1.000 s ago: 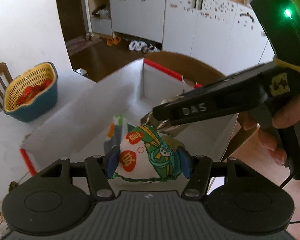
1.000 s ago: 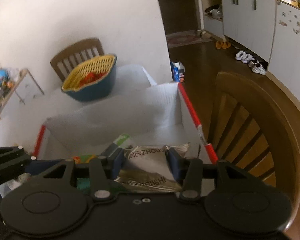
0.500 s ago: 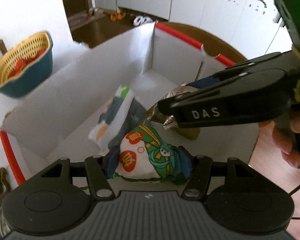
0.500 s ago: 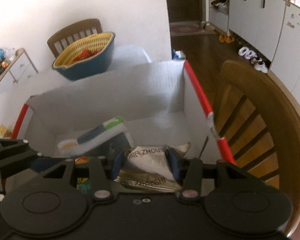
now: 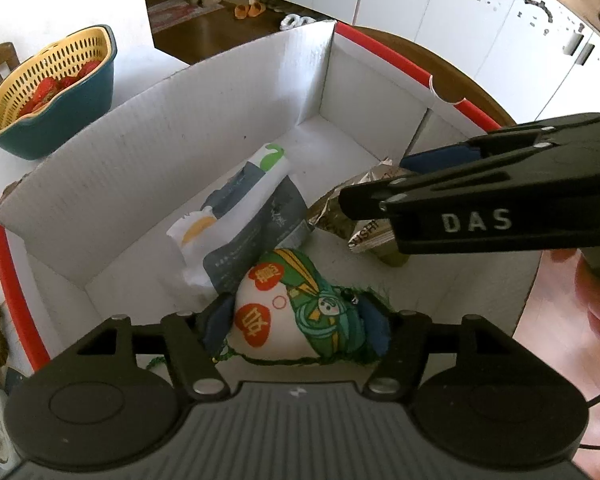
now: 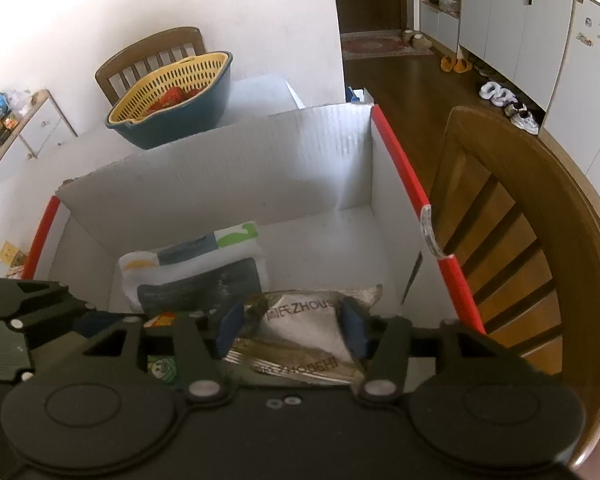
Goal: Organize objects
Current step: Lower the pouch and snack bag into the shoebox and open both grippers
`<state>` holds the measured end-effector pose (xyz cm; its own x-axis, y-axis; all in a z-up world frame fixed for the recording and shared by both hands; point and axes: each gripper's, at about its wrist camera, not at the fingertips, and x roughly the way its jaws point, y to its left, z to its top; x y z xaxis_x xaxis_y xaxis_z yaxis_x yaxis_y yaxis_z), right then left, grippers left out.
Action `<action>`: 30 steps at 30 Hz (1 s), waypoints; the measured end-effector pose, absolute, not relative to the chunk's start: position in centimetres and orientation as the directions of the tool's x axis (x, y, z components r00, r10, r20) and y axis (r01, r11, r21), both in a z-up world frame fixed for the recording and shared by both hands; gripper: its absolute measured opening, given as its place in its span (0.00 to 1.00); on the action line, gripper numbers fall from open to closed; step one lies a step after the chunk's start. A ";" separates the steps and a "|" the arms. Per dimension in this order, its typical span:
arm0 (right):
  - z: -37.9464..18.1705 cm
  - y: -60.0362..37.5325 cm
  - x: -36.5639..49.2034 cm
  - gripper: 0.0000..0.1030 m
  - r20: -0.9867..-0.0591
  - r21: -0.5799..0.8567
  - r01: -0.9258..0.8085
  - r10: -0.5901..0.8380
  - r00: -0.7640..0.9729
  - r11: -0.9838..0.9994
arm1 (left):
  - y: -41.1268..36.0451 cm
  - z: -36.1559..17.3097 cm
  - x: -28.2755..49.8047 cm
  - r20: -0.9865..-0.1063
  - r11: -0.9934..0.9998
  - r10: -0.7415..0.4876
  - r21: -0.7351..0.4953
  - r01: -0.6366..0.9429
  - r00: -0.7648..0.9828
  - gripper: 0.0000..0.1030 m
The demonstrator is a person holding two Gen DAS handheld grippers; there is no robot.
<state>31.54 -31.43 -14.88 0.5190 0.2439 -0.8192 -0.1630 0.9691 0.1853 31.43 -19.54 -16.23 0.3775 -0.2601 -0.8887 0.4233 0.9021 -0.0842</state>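
Both grippers, left (image 5: 296, 322) and right (image 6: 292, 330), had just been opening around a pouch (image 5: 300, 316) and packet (image 6: 300, 336) low in the box (image 5: 180, 128), pads seemingly loosened.

Both tongs, left (image 5: 298, 322) and right (image 6: 292, 330), tilted downward (jaws just opening).

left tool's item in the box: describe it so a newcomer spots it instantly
Look in the white cardboard box with red-taped edges. Nearest the camera, between the left tool fingers, sits a small stuffed pouch. Unlike the flat packets beside it, it is plump, white and green, with orange hearts and green cord trim.
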 end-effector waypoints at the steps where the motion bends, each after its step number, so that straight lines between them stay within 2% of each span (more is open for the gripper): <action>1: -14.7 -31.5 31.4 0.55 -0.817 0.188 -0.164 0.247 0.521 0.968 | -19.4 -16.2 31.3 -0.886 0.904 -0.261 -0.085 0.419 0.383 0.69; 10: -12.7 -32.2 29.7 0.61 -0.792 0.227 -0.174 0.286 0.540 0.958 | -18.6 -15.0 30.4 -0.858 0.914 -0.276 -0.096 0.393 0.432 0.70; 20: -10.2 -32.8 27.0 0.61 -0.759 0.240 -0.206 0.316 0.569 0.948 | -16.7 -12.5 28.5 -0.813 0.931 -0.295 -0.126 0.344 0.501 0.70; 30: -7.0 -32.5 24.1 0.61 -0.697 0.247 -0.244 0.347 0.627 0.938 | -15.0 -8.4 25.2 -0.729 0.930 -0.322 -0.126 0.345 0.604 0.70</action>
<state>24.06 -32.47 -7.02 0.6274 0.3468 -0.6972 -0.2439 0.9378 0.2470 25.20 -15.02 -8.44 0.6036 -0.3223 -0.7293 0.3446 0.9303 -0.1259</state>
